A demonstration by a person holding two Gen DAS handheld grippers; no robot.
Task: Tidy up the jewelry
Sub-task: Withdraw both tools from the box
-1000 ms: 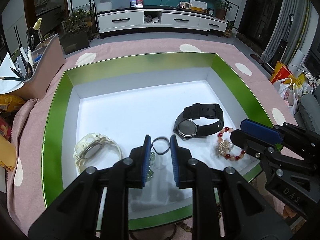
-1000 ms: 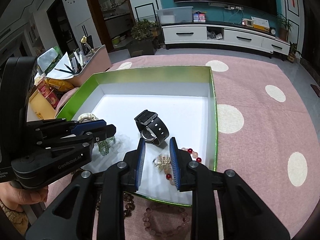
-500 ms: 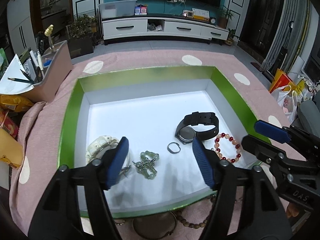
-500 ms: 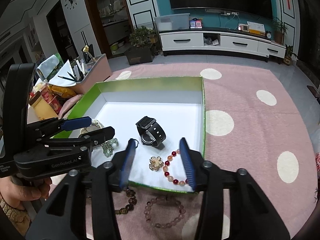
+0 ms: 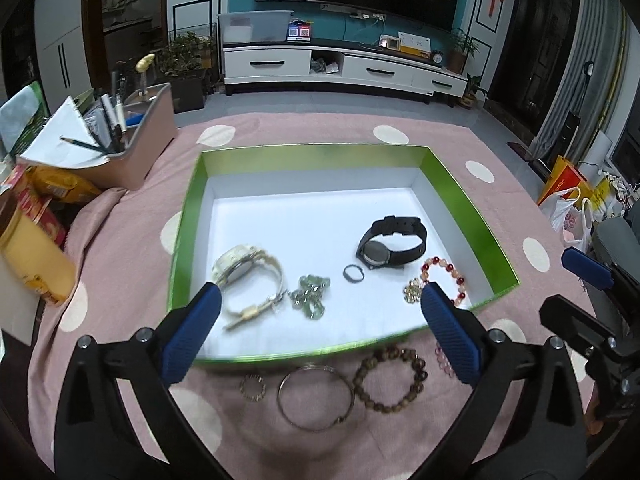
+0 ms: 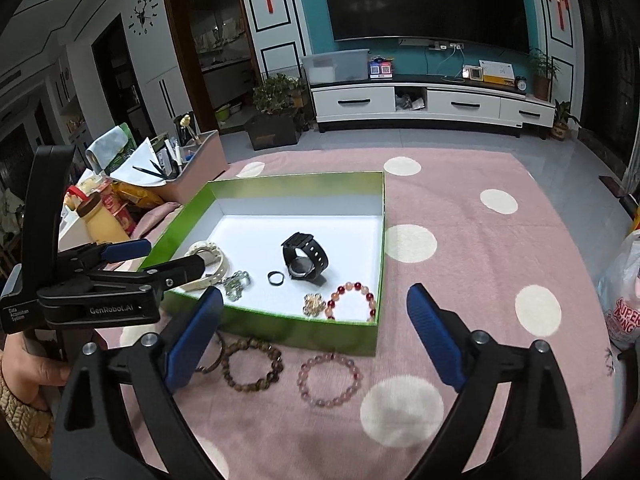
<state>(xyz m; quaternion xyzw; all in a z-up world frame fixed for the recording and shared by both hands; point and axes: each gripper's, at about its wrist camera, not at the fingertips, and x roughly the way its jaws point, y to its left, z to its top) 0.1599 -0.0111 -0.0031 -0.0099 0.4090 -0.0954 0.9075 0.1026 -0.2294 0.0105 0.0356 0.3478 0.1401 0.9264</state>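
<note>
A green box (image 5: 312,149) with a white floor holds a cream watch (image 5: 244,270), a green bead piece (image 5: 310,294), a dark ring (image 5: 354,273), a black watch (image 5: 390,242) and a red bead bracelet (image 5: 444,276). On the cloth in front of it lie a silver bangle (image 5: 316,396), a brown bead bracelet (image 6: 252,364) and a pink bead bracelet (image 6: 330,378). My left gripper (image 5: 320,294) hangs above the box's near edge, its jaws opening wide with nothing held. My right gripper (image 6: 315,294) hovers beside it, also opening and empty.
A pink organiser (image 5: 132,148) with pens stands at the back left, with a yellow jar (image 5: 32,264) and snack packets near it. Plastic bags (image 5: 568,208) sit off the table's right side. A hand (image 6: 24,364) holds the left gripper.
Both grippers went from nearly shut to wide open and drew back and up from the box. The green bead piece and the red bracelet with its gold charm now lie free inside.
</note>
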